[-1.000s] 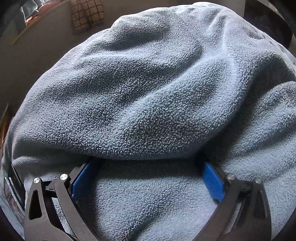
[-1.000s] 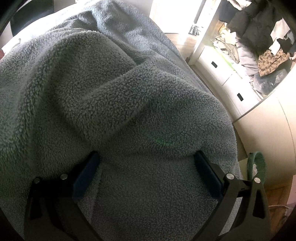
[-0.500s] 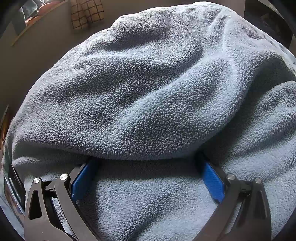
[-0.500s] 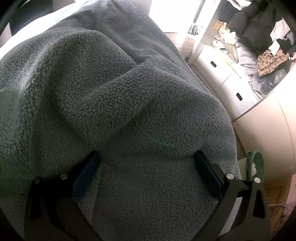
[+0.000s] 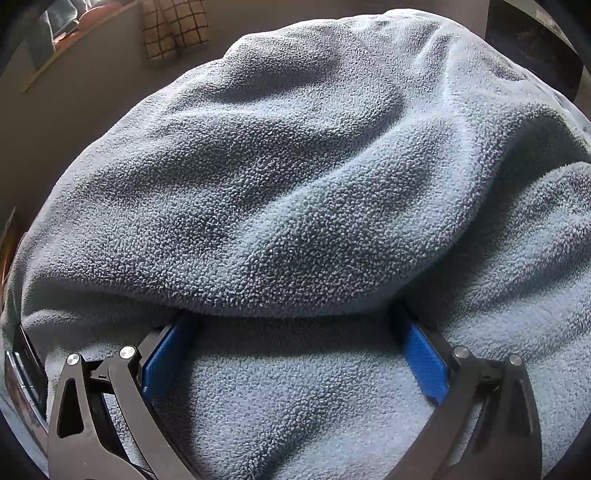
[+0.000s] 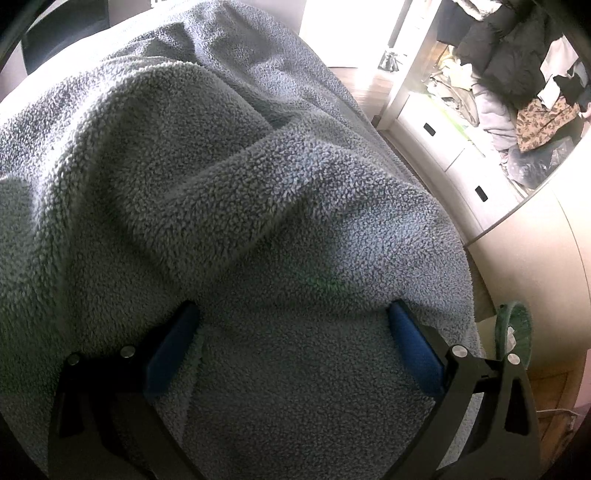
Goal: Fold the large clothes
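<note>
A large grey-blue fleece garment (image 5: 295, 184) fills the left wrist view in thick rumpled folds. My left gripper (image 5: 291, 321) is open, its blue pads wide apart, resting low on the fleece with a fold lying over the fingertips. The same fleece (image 6: 221, 184) fills the right wrist view. My right gripper (image 6: 291, 314) is open too, its blue pads spread wide on the fleece, with a rolled fold just ahead of the tips. Neither gripper pinches any cloth.
A checked cloth (image 5: 173, 29) hangs on the wall at the upper left. White drawers (image 6: 443, 147) and a pile of clothes (image 6: 517, 92) stand at the right. A green round object (image 6: 517, 332) sits beside the fleece edge at the right.
Almost nothing differs. Both grippers stay open in the same place; the fleece folds have shifted very slightly.
</note>
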